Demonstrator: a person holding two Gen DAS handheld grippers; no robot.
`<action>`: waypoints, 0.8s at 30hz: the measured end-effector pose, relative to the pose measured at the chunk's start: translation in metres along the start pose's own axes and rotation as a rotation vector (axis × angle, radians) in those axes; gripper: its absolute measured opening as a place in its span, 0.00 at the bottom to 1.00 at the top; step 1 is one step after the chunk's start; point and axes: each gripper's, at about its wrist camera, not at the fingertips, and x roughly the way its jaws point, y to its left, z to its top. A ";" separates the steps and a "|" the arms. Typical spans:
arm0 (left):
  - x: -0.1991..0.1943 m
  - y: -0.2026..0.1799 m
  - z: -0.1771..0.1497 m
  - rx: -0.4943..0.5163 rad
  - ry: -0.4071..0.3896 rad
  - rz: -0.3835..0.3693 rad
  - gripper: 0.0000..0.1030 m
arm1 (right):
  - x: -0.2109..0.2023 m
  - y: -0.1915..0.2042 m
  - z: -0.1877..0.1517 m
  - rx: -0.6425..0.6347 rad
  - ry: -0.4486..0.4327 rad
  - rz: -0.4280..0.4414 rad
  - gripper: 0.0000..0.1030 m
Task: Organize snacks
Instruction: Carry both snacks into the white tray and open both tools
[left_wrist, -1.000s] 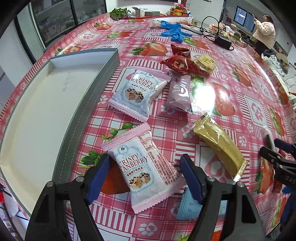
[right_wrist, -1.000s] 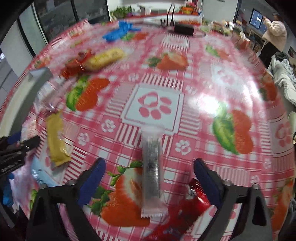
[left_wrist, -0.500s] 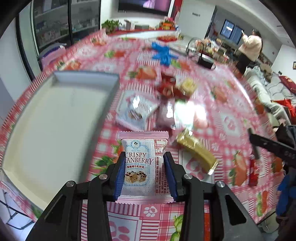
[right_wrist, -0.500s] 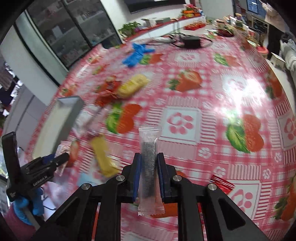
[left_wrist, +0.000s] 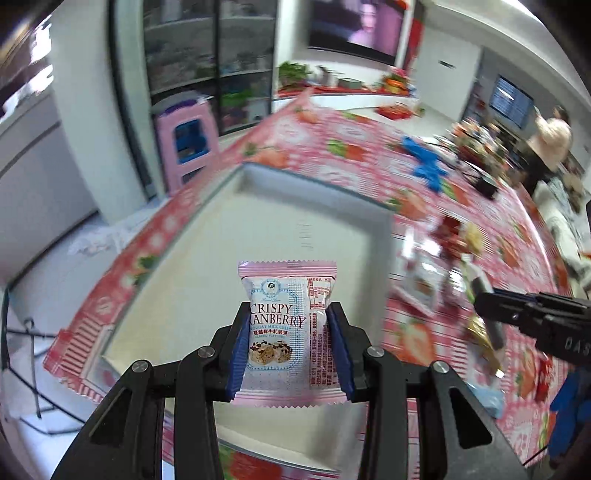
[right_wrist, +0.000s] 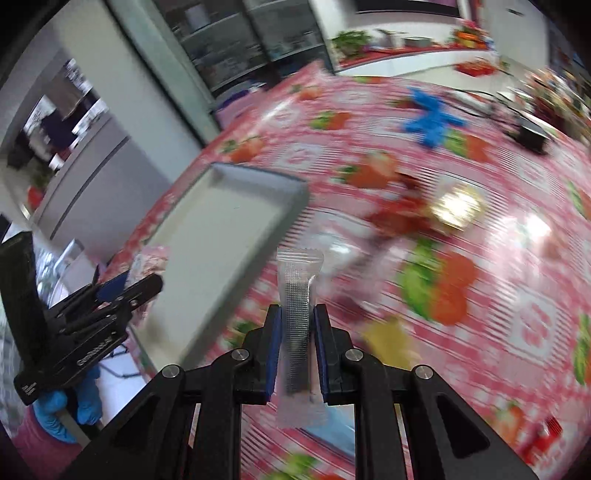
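**Q:** Left to right, what do you hold?

**A:** Item one: my left gripper (left_wrist: 288, 349). Its fingers (left_wrist: 239, 350) are closed to the width of a pink Crispy Cranberry packet (left_wrist: 288, 325), pinched by both long edges, label upright. A second ago it lay flat on the bench (left_wrist: 369, 147) between wide-open fingers; now it is lifted clear and hangs over the pale floor of the grey tray (left_wrist: 207, 266), which fills my view from 9 to 12 o'clock.

**Q:** Item two?

**A:** My right gripper (right_wrist: 297, 349). Its fingers (right_wrist: 274, 347) are drawn nearly together on a slim clear stick packet (right_wrist: 297, 295) with a dark filling, standing up toward 12 o'clock. That too was on the bench a second ago and is now off it, with the tray (right_wrist: 258, 181) at 10 o'clock and not yet under it.

**Q:** Remaining stock?

**A:** Loose on the bench, blurred: red wrappers (right_wrist: 399, 214), a gold packet (right_wrist: 456, 206), a yellow one (right_wrist: 389, 341), more at 3 o'clock in my left view.

**Q:** Meaning for the job?

**A:** I judge both picks made. The left packet looks ready to release; the right needs carrying further toward 10 o'clock.
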 end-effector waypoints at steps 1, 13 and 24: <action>0.005 0.008 0.000 -0.010 0.004 0.010 0.42 | 0.009 0.009 0.005 -0.016 0.009 0.010 0.18; 0.046 0.062 -0.010 -0.095 0.010 0.083 0.47 | 0.132 0.112 0.046 -0.179 0.153 0.052 0.18; 0.068 0.075 -0.025 -0.074 0.031 0.148 0.83 | 0.167 0.119 0.037 -0.229 0.148 -0.142 0.93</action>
